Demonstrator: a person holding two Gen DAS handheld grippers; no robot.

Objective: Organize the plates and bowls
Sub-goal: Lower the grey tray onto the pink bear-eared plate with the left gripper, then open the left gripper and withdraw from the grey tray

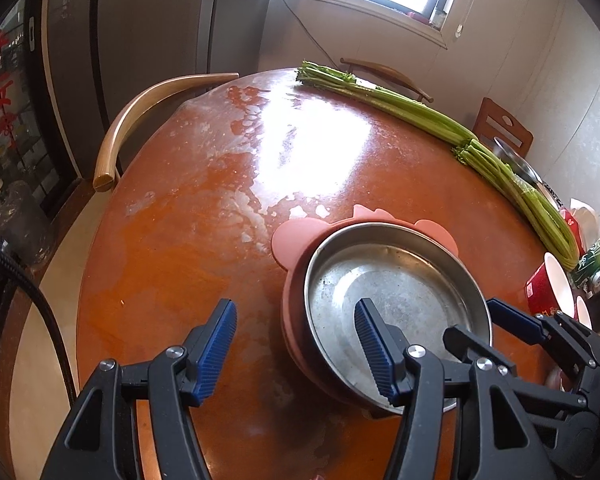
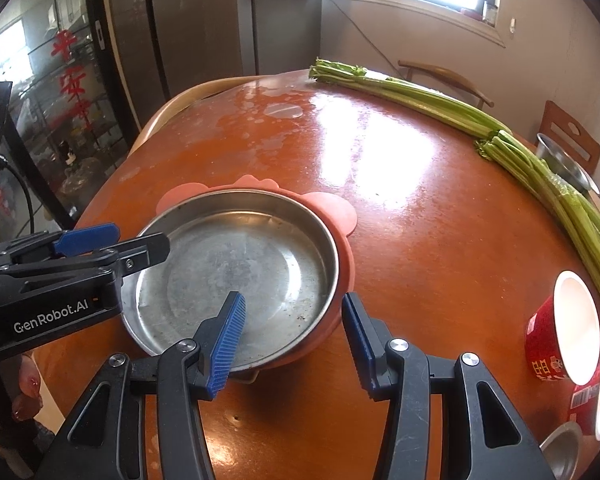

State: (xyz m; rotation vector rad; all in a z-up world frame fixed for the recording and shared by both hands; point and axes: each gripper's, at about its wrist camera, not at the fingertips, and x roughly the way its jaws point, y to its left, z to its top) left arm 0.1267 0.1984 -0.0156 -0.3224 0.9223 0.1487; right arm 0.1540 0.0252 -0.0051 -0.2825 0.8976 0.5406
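Two dishes nested near the front edge of a round orange table (image 1: pixel 160 240): a shallow steel pan (image 1: pixel 396 280) seated inside a pink silicone plate (image 1: pixel 292 236) with rounded ears. Pan empty, scuffed and dull on the floor, with a low upright wall all round.

Judged by looks: pan light, rigid and slick as bare metal, liable to slide or ring if tipped. Silicone beneath softer and grippier, likely to flex if lifted alone. Probably loose in each other, so apt to part when raised by the steel only. Best hold at the raised rim, one pad inside the wall and one outside, ideally pinching steel and silicone together, on opposite sides for balance.

Left gripper (image 1: pixel 296 312) apart, pointing steeply down, straddling the left rim: one blue pad (image 1: pixel 374 352) over the pan floor, the other (image 1: pixel 216 344) over bare table, neither pressing on anything. Right gripper (image 2: pixel 293 300) also apart but narrower, straddling the right rim: one pad (image 2: pixel 228 344) above the pan floor, the other (image 2: pixel 358 344) just beside the pink edge, contact there impossible to tell. Nothing clamped by either.

Farther off, long celery stalks (image 1: pixel 400 104) along the far right, and red cups (image 2: pixel 556 332) on their sides near the right edge.
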